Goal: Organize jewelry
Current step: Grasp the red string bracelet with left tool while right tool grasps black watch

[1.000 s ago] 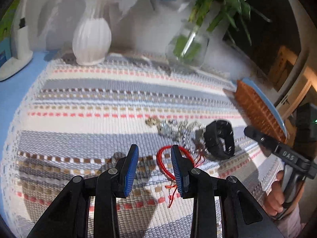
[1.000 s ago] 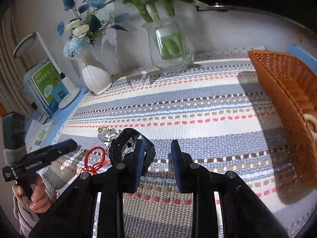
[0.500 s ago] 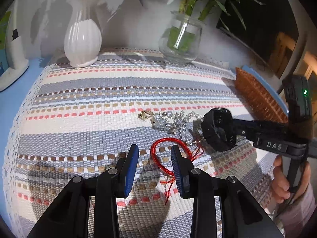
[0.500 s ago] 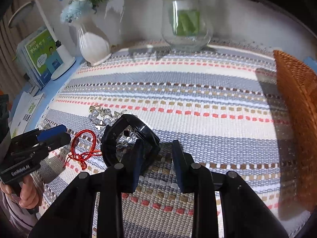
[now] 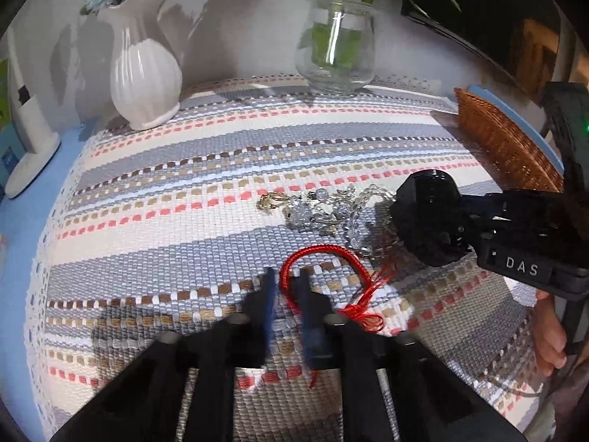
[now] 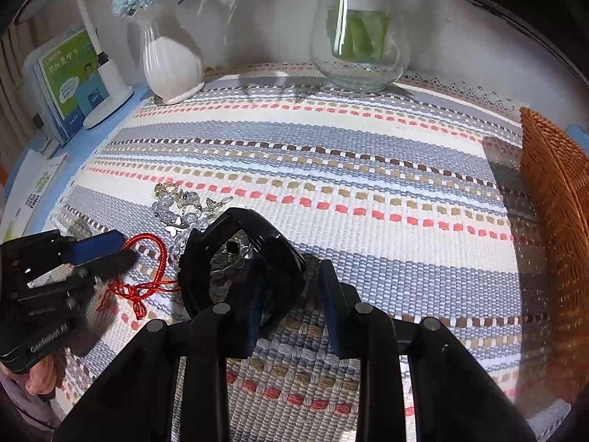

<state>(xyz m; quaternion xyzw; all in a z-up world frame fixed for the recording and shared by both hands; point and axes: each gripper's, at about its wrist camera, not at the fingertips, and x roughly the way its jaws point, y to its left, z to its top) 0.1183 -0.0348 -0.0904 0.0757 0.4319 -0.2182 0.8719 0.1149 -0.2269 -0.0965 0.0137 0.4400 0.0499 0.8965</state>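
Blurring hides the left gripper's (image 5: pixel 287 283) jaws in their own view. The right wrist view shows them closed, seemingly pinching the near arc of the one red cord bracelet (image 5: pixel 316 252).

The right gripper's (image 6: pixel 291 270) jaws stand apart. Their left finger is inside the loop of the one black wristband (image 6: pixel 257 221), and the band's right side is between them, unpressed.

Just beyond both jaws lies a tangle of clear beads (image 5: pixel 320 210), with pieces too knotted to count. All rest on the striped mat (image 5: pixel 184 184) over the desk (image 5: pixel 22 221).

Right of the right jaws, one wicker basket (image 6: pixel 552 202) is cut off and its inside is hidden. Farthest stand two vases, a white vase (image 5: pixel 143 73) with flowers and a glass vase (image 5: pixel 335 55) with stems.
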